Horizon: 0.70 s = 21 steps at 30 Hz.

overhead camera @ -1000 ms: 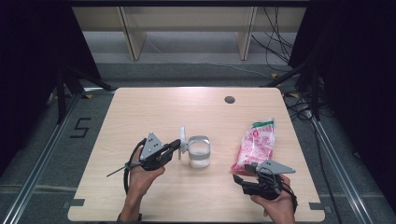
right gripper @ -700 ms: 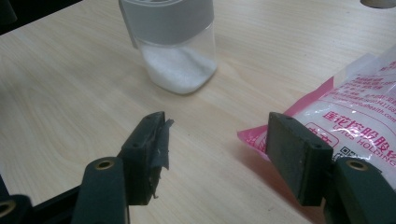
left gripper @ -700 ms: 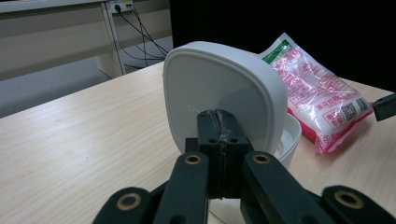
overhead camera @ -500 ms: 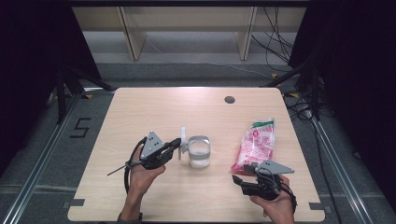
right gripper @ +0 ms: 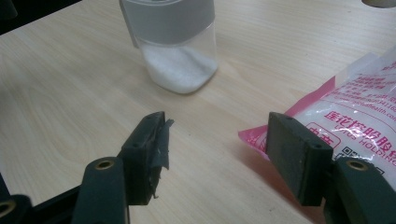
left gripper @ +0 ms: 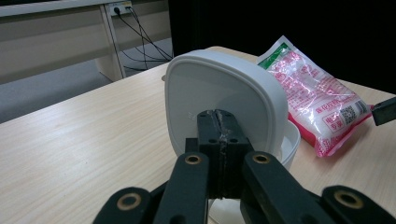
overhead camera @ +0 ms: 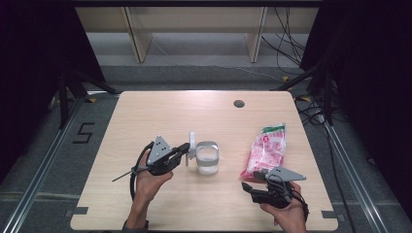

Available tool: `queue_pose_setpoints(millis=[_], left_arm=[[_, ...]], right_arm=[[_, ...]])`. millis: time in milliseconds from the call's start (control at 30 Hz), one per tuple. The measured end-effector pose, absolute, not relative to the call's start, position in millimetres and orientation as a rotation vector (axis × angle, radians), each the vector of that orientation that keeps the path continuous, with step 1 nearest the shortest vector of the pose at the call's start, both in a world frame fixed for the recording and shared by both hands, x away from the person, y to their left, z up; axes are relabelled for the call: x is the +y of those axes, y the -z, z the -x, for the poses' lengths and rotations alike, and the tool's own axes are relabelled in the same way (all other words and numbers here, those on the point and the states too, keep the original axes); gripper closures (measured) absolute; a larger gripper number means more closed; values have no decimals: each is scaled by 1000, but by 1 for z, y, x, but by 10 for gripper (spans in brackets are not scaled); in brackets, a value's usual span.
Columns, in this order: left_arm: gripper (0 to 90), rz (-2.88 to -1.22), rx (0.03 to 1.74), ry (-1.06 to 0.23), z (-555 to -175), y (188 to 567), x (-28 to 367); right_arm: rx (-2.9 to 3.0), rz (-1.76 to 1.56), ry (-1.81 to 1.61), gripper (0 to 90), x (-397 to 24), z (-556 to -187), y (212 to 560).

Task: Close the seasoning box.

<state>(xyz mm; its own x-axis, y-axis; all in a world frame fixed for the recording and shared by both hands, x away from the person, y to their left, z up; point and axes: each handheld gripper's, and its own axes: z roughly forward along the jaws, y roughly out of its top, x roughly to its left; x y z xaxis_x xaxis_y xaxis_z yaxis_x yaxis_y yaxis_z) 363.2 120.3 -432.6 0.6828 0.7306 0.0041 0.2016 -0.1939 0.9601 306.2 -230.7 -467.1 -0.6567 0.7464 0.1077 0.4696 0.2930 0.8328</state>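
Observation:
A clear jar point(overhead camera: 207, 162) with a grey band holds white powder and stands mid-table; in the right gripper view the jar point(right gripper: 175, 46) is ahead. Its white lid point(overhead camera: 192, 143) is flipped upright on the jar's left side. My left gripper point(overhead camera: 186, 151) is shut, its tips against the face of the lid point(left gripper: 224, 88); the left gripper point(left gripper: 217, 122) shows nothing between its pads. A pink-and-white bag point(overhead camera: 266, 150) lies to the right. My right gripper point(overhead camera: 247, 187) stands open just below the bag's near end, and the bag point(right gripper: 359, 121) lies beside the right gripper point(right gripper: 219, 140), apart from it.
The wooden table point(overhead camera: 145, 116) has a round cable hole point(overhead camera: 238, 103) at the back right. Cables and a bench stand on the floor beyond the far edge. Bare tabletop lies between the jar and the bag point(left gripper: 313, 93).

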Motion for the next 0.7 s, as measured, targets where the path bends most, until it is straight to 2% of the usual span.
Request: queue_pose_setpoints(millis=[700], left_arm=[[890, -1740, 727, -563, -363, 430, 112]], right_arm=[[2261, -1103, -1324, 393, -229, -306, 467]])
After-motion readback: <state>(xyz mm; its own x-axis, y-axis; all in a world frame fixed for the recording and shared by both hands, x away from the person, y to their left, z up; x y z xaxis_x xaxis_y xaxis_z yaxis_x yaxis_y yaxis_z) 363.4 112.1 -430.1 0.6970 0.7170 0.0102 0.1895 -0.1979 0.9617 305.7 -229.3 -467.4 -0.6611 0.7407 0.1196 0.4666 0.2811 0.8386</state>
